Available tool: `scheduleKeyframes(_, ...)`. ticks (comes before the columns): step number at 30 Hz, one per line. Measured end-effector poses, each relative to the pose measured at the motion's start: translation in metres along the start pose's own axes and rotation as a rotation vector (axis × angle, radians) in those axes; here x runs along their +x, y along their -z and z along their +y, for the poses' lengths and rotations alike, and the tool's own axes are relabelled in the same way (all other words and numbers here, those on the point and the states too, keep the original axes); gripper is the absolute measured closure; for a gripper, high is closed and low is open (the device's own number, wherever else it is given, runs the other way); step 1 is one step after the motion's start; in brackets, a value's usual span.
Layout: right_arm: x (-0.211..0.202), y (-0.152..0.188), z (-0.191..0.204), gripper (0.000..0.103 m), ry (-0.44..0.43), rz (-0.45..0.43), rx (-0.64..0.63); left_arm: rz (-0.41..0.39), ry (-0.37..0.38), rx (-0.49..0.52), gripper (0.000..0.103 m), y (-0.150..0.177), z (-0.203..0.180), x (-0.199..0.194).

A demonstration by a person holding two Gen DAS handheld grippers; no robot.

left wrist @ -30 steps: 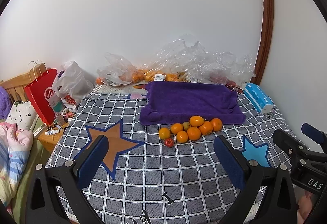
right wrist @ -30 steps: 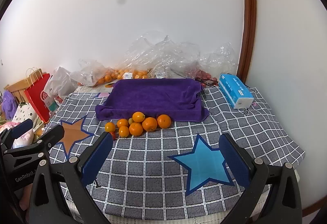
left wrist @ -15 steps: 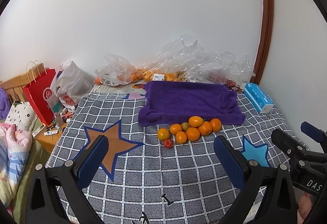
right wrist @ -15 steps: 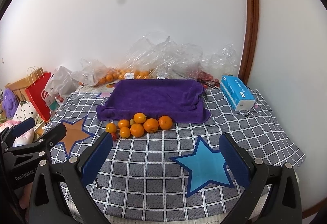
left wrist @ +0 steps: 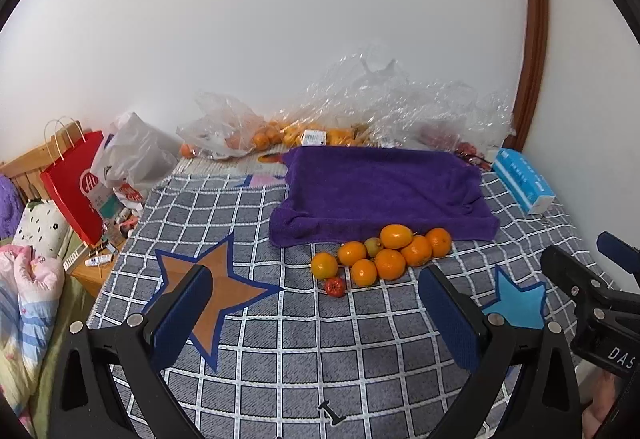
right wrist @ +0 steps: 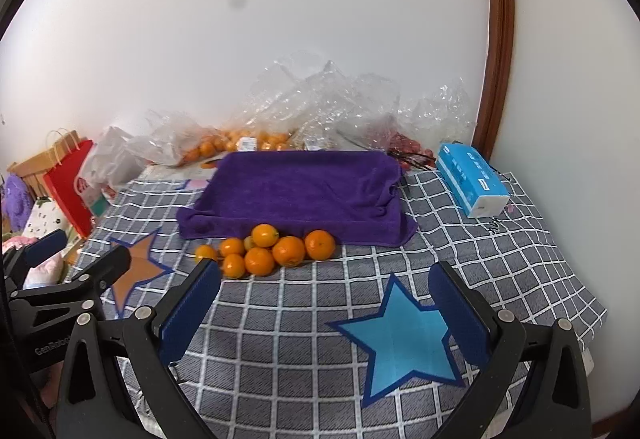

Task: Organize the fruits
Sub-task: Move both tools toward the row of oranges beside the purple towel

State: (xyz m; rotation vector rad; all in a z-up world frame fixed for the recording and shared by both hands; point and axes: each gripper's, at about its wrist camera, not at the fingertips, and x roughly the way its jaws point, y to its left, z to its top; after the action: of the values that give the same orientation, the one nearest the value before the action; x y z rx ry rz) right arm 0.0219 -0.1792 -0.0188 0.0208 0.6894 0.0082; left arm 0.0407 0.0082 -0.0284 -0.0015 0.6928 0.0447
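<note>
White wall backs a surface spread with a grey checked cloth (left wrist: 280, 351) bearing an orange star (left wrist: 212, 279) and a blue star (right wrist: 404, 335). Whether it is a bed or a tabletop under the cloth cannot be told.

At the middle of the cloth a cluster of oranges (left wrist: 384, 251) lies bunched together, touching the near edge of a purple towel (left wrist: 380, 187); one orange sits on top of the others, and a paler greenish fruit (left wrist: 373, 245) is tucked among them. Just beside the cluster, on its near left, lies a small red fruit (left wrist: 334, 286).

Behind the towel, against the wall, crumpled clear plastic bags (right wrist: 320, 107) hold more oranges (right wrist: 232, 145) and some dark red fruit (right wrist: 404, 143). To the right of the towel stands a blue tissue pack (right wrist: 470, 179). At the far left are a red paper bag (left wrist: 76, 183) and a white plastic bag (left wrist: 132, 159), with soft bedding (left wrist: 24, 291) beyond the cloth's left edge.

Nearest the cameras, the left gripper (left wrist: 318, 313) hovers over the near cloth, its jaws wide apart and empty, with the fruit cluster beyond them. The right gripper (right wrist: 326, 309) hangs to the right over the blue star, its jaws likewise spread wide with nothing between them.
</note>
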Motion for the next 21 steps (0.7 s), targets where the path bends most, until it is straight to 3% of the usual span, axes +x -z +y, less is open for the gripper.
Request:
scheduleKeyframes(11,0.067,0.003,-0.01,0.001,0.082,0.08,-0.004,0.051,-0.004,0.006,0.0,-0.001,0.008,0.055)
scheduleKeyframes(16,0.095,0.011,-0.015,0.001,0.058,0.094,0.024,0.06,0.011,0.027,0.0,0.002,0.01,0.077)
scheduleKeyframes(21,0.123,0.02,-0.017,0.005,0.043,0.132,0.022,0.124,0.032,-0.004,0.0,0.008,0.021,0.107)
